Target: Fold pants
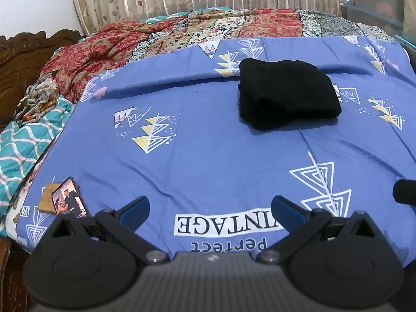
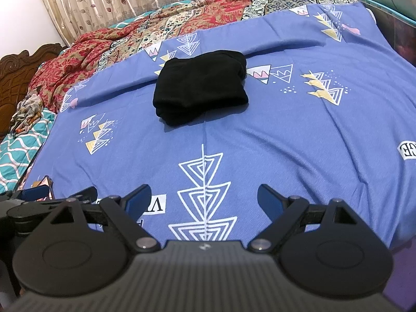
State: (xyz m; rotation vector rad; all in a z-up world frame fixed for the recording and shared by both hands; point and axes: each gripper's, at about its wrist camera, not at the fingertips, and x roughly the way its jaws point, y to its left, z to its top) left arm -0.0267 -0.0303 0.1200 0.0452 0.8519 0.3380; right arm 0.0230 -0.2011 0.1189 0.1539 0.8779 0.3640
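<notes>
Left wrist view: one folded black pants bundle (image 1: pixel 288 93) on blue bedsheet (image 1: pixel 208 156), far from both claws. One phone (image 1: pixel 69 197), possibly atop a brown card. Left claw (image 1: pixel 210 208) released, empty; right claw (image 2: pixel 204 197) likewise spread, empty.

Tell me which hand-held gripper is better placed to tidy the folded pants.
Right, marginally. The black folded pants sit nearly centred ahead of the right hand-held gripper, but off to the right of the left hand-held gripper. Both are open, empty and well short of the pants.
</notes>
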